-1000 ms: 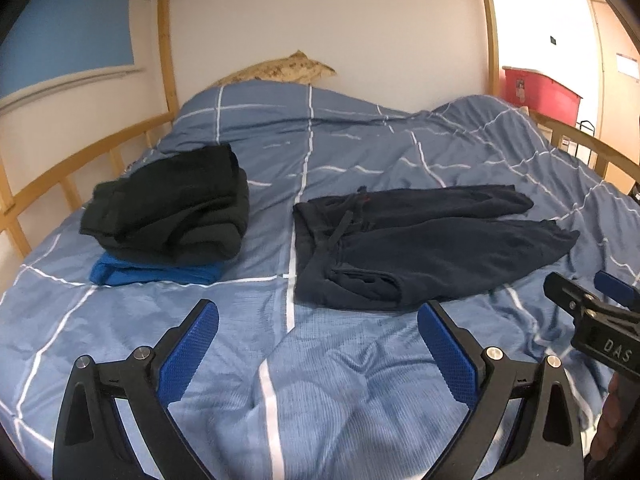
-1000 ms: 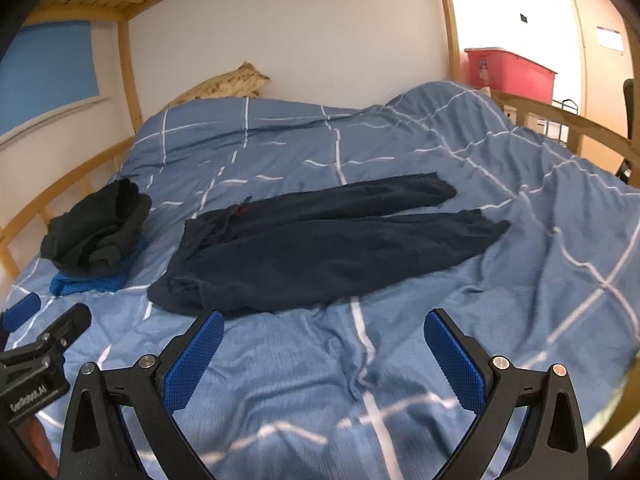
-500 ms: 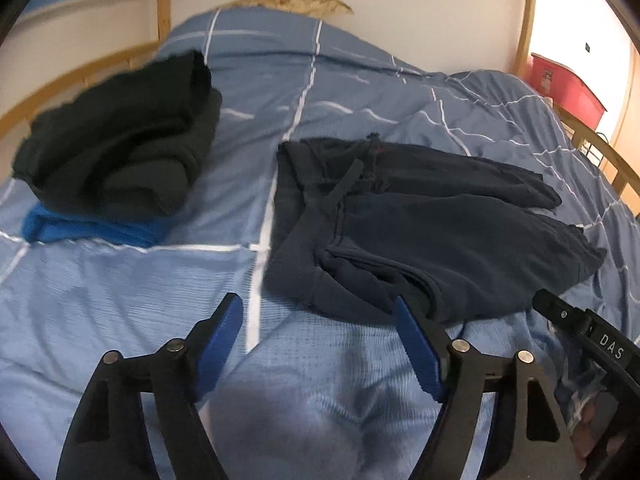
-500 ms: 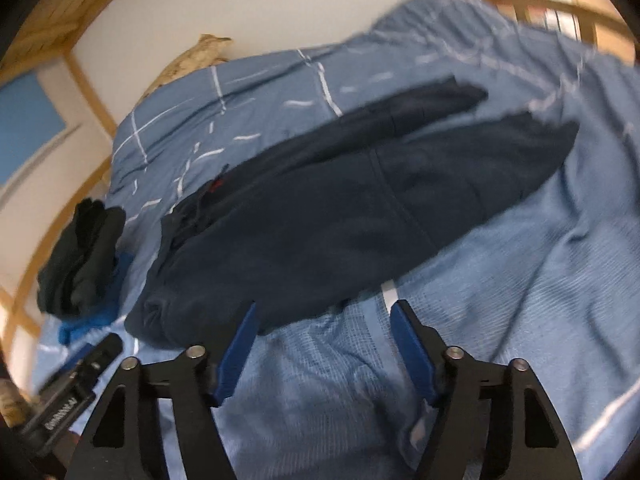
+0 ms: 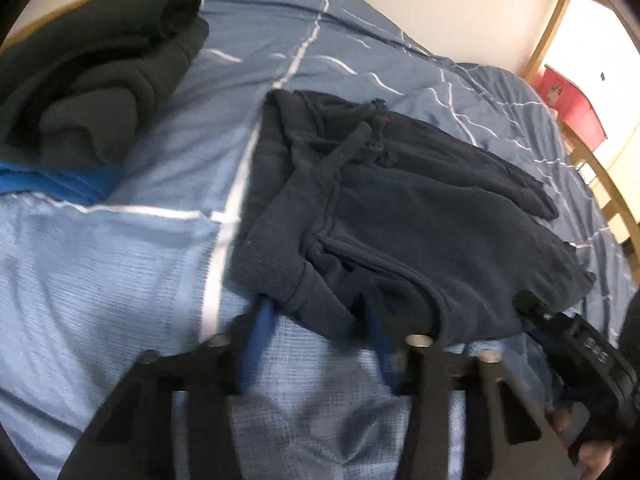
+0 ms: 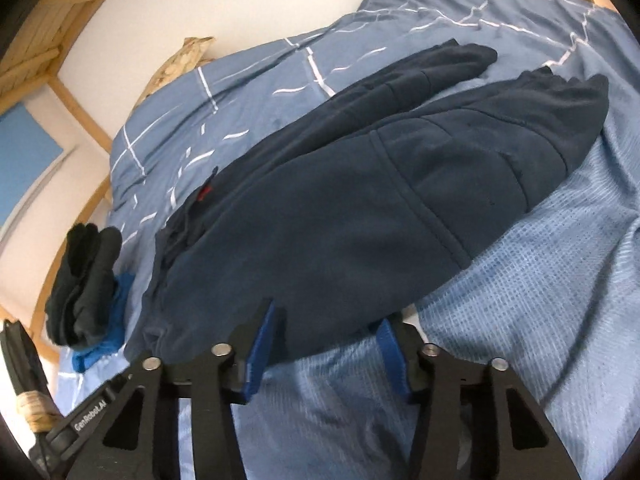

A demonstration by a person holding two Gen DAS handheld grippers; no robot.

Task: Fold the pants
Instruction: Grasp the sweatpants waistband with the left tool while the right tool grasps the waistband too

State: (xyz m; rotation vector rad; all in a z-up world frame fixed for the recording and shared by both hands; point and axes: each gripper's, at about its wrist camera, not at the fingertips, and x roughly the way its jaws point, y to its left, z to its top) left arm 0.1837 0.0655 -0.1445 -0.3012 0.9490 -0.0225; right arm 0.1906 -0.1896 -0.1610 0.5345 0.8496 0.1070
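Dark navy sweatpants [image 5: 400, 208] lie flat on the blue checked duvet [image 5: 100, 280], waistband to the left, legs running right. My left gripper [image 5: 320, 320] is open, its blue pads at the near waistband corner, with the fabric edge between them. My right gripper [image 6: 326, 328] is open at the near edge of the pants [image 6: 360, 208] around mid-leg, its pads straddling the hem line. The right gripper also shows at the right of the left wrist view [image 5: 576, 344].
A folded stack of dark clothes on a blue garment [image 5: 92, 80] lies left of the pants, and also shows in the right wrist view [image 6: 86, 284]. A wooden bed rail [image 5: 600, 184], a red bin [image 5: 572, 104] and a pillow [image 6: 180, 64] lie at the bed's edges.
Both grippers have moved forward and down to the near edge of the pants. Their jaws have narrowed from wide open.
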